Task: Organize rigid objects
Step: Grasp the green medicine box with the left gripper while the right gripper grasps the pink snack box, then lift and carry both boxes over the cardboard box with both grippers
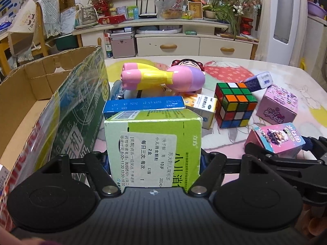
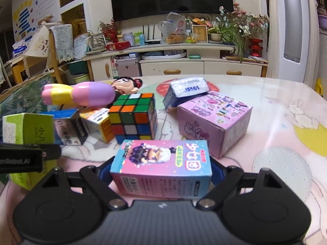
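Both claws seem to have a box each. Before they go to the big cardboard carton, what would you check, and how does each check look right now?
1. Left gripper shut on the green medicine box: ok, a finger on each side.
2. Right gripper shut on the pink toy box: ok, held between both fingers.
3. Cardboard carton open on top: ok, flaps up, bare floor visible inside.
4. Green box free of its neighbour: cannot tell; the blue medicine box sits right behind it.
5. Pink toy box free of the Rubik's cube: ok, a gap shows.
6. Grip firm enough to lift: cannot tell.
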`<state>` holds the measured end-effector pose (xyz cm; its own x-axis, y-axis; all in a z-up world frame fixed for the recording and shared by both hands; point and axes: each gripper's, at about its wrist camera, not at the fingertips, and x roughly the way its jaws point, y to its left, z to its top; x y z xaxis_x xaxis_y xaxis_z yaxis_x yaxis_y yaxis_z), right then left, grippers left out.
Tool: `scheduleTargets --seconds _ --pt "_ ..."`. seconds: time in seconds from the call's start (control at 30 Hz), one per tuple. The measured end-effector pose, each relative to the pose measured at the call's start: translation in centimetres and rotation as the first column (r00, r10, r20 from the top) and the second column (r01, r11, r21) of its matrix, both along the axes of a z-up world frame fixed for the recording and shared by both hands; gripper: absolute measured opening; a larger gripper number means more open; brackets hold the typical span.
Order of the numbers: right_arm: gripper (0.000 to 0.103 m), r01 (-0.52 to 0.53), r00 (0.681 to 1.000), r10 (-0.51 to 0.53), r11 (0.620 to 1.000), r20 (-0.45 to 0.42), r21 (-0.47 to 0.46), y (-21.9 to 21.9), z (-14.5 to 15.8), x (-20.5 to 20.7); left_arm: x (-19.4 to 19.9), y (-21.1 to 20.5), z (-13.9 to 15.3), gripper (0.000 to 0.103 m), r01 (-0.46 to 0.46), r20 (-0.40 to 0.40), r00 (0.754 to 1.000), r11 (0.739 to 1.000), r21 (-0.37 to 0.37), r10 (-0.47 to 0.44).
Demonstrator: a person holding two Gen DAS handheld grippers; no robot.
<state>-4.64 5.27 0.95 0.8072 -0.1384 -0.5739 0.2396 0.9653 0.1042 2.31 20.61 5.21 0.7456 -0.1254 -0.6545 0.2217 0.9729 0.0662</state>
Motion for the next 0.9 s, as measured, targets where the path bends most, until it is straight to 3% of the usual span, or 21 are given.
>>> scheduleTargets --seconds 0.5,0.9 --pt "0.088 -0.001 0.999 0.0 1.0 -0.043 -0.017 2.8 0.3 -3.0 -2.0 0.2 -0.4 0.088 0.005 0.011 1.0 1.0 -0.028 -0.005" --pt "0.088 -0.046 0.998 0.043 0.996 -0.037 -0.081 5.5 2.5 -4.9 -4.1 1.0 0.3 0.087 0.047 0.001 0.999 0.995 -0.092 -0.047"
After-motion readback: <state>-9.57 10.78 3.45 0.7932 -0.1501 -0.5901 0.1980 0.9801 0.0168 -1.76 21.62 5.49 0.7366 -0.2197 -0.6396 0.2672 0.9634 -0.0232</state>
